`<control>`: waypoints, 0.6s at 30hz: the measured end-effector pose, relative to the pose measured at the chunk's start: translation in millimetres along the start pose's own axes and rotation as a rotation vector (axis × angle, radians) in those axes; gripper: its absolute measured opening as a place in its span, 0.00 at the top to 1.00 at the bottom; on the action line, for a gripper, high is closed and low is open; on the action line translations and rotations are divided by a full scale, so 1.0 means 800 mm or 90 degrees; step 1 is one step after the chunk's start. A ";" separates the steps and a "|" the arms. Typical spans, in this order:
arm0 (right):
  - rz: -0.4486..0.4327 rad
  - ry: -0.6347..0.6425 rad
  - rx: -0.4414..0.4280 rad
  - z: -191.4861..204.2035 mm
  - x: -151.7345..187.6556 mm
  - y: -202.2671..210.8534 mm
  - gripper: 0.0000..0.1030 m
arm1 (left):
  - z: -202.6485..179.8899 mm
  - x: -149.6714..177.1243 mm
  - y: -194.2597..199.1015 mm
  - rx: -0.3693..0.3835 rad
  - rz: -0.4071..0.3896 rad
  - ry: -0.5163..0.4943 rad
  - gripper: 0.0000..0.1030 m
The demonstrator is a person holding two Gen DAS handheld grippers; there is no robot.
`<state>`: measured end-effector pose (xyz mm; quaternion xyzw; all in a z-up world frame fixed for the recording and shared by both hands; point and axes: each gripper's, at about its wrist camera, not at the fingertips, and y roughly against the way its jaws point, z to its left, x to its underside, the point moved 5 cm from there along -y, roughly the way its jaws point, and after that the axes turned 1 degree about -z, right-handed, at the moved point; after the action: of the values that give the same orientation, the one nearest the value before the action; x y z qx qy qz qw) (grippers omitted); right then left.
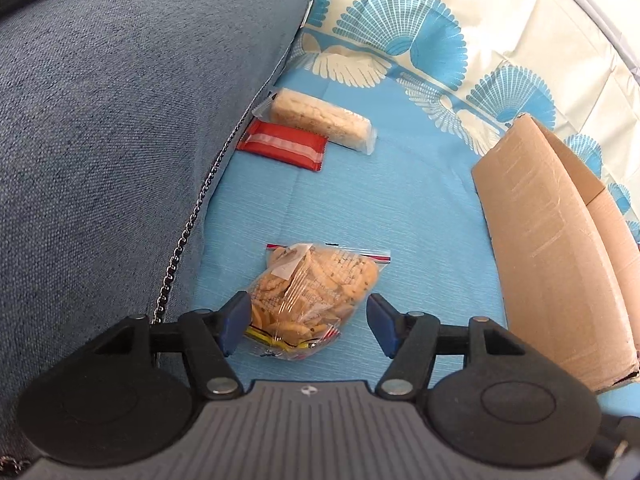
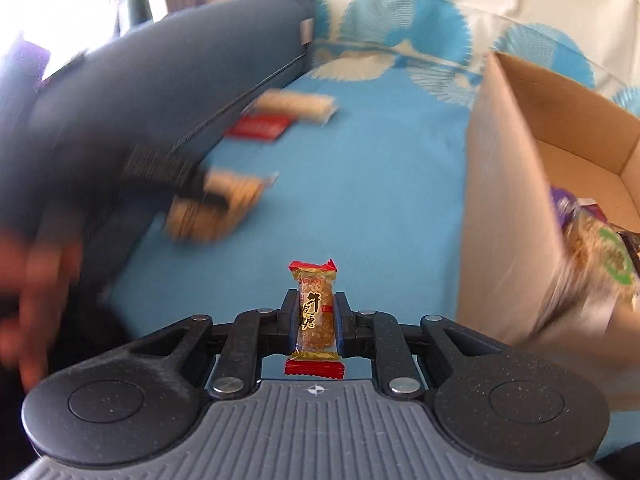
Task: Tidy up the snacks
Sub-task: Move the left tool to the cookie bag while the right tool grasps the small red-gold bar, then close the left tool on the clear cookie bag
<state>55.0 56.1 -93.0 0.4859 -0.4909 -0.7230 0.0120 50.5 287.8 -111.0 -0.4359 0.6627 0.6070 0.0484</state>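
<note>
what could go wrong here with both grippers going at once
1. The right gripper pinches the small peanut candy only across its narrow middle, and that view is blurred. The candy might slip before reaching the cardboard box.
2. The left gripper is open around the bag of crackers. Closing hard may crush them, or the pads may catch only loose plastic.
3. The box's near wall stands tall beside the bag, so a low carry could snag it.
</note>
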 end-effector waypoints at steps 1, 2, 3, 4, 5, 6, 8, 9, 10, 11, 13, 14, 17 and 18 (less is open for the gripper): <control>0.000 0.020 0.008 0.003 0.010 -0.001 0.83 | 0.001 0.001 0.001 -0.005 -0.001 0.000 0.36; 0.006 0.032 0.013 0.006 0.019 -0.004 0.83 | 0.001 0.001 0.002 -0.010 -0.002 -0.001 0.43; 0.012 0.030 0.016 0.007 0.024 -0.008 0.83 | 0.000 0.001 0.003 -0.011 -0.004 -0.002 0.48; 0.014 0.018 0.015 0.005 0.026 -0.010 0.83 | 0.000 0.002 0.005 -0.012 -0.007 -0.004 0.56; 0.015 0.011 0.011 0.004 0.029 -0.010 0.83 | -0.001 0.002 0.008 -0.011 -0.011 -0.008 0.61; 0.017 0.013 0.010 0.005 0.031 -0.011 0.83 | -0.003 0.003 0.011 -0.013 -0.016 -0.016 0.63; 0.021 0.019 0.012 0.005 0.039 -0.013 0.82 | -0.006 0.005 0.015 -0.009 -0.017 -0.027 0.65; 0.019 0.019 0.010 0.005 0.042 -0.012 0.82 | -0.007 0.005 0.018 -0.005 -0.016 -0.030 0.65; 0.018 0.018 0.007 0.005 0.044 -0.011 0.82 | -0.007 0.006 0.021 -0.001 -0.017 -0.030 0.65; 0.019 0.016 0.001 0.004 0.044 -0.011 0.82 | -0.006 0.008 0.026 0.004 -0.020 -0.027 0.66; 0.022 0.012 -0.012 0.005 0.046 -0.009 0.81 | -0.004 0.011 0.036 0.026 -0.018 -0.018 0.66; 0.020 0.016 -0.013 0.005 0.047 -0.007 0.81 | -0.003 0.014 0.038 0.040 -0.008 -0.013 0.66; 0.014 0.022 -0.014 0.002 0.046 -0.005 0.80 | -0.001 0.022 0.042 0.066 0.021 0.003 0.65; 0.014 0.018 -0.019 0.001 0.045 -0.005 0.80 | -0.001 0.023 0.041 0.067 0.027 0.004 0.65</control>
<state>37.3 40.5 -120.8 0.4901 -0.4853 -0.7233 0.0343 18.3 273.8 -96.9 -0.4202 0.7028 0.5712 0.0562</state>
